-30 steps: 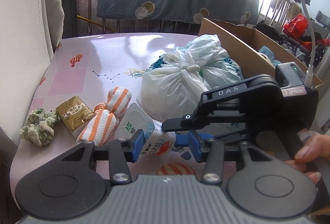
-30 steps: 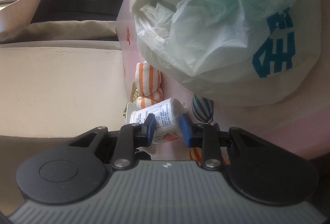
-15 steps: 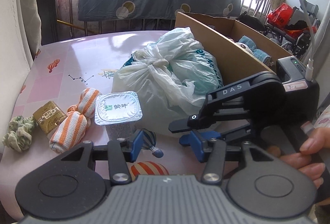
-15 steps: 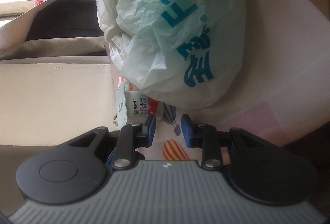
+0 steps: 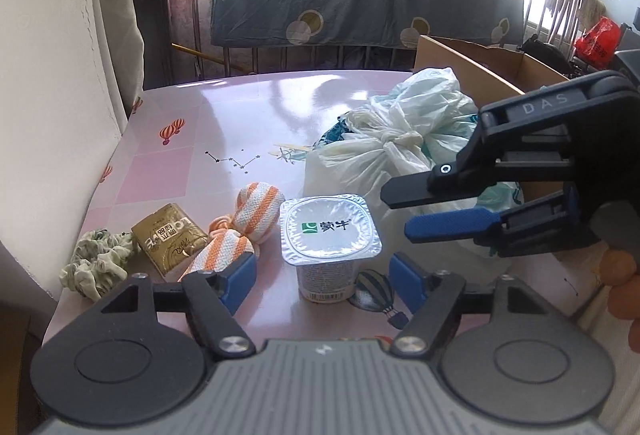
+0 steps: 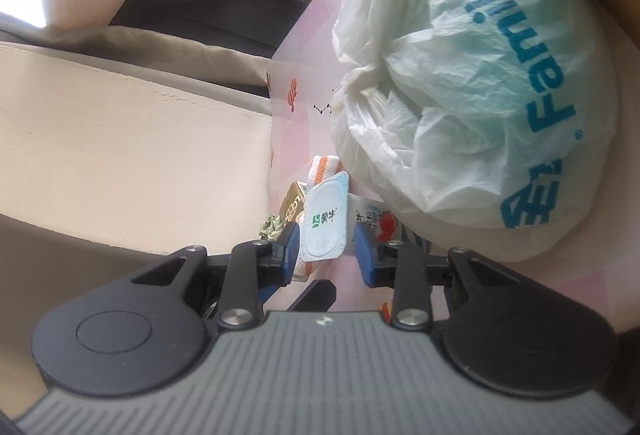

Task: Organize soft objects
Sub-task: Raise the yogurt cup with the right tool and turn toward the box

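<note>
Both tongs opening, nothing gripped: left tongs [image 5: 322, 277] straddle upright yogurt cup [image 5: 329, 241] on surface [image 5: 248, 107]; right tongs [image 6: 326, 249] alongside. I back off straight, avoid tipping it toward striped cloth bundle [image 5: 240, 231].

One cup [image 5: 330, 235] (one bag [image 5: 394, 155])

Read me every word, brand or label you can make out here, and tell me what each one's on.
"蒙牛": foil lid of the yogurt cup.
"DAS": upper finger of the right gripper.
"Fami…" in teal, cut off by folds: tied plastic bag.
Gold packet: characters upside down, unreadable.
Cup's side print and barcode: too small.
</note>
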